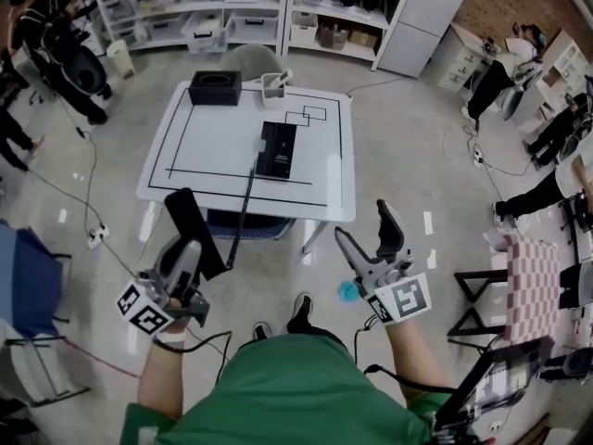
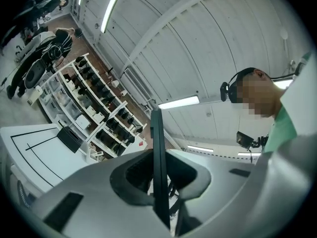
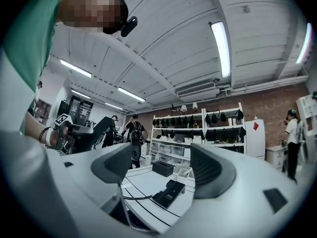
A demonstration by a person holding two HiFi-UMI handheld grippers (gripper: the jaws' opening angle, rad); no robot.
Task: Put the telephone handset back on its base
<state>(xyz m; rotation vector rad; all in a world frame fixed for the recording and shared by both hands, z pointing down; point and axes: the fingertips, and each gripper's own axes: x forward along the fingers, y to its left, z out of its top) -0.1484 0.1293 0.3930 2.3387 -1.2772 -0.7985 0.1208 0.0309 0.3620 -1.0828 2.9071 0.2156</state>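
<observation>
Telephone handset job, biggest to smallest:

- White tabletop with black taped lines, ahead of the person.
- Black box at its far left corner, a white holder just beside it.
- Phone base lies flat near the middle, cradle empty.
- Handset is off the base, in the air short of the tabletop's near edge and well apart from the base. The left gripper is clamped on it; the left gripper view shows it edge-on, a thin black slab between narrow jaws.
- Right gripper is spread wide with nothing between the jaws, hanging off the tabletop's near right corner.
- Cord runs from the base over the near edge to the handset.

Handling, my read: rigid plastic shell, light, smooth, so it can twist in the pads. The mid-body grip looks right, since it leaves both ends free to seat in the cradle. The cord is the nuisance: it'll tug sideways and could snag the edge or slide the base. The free gripper could pin the base.
</observation>
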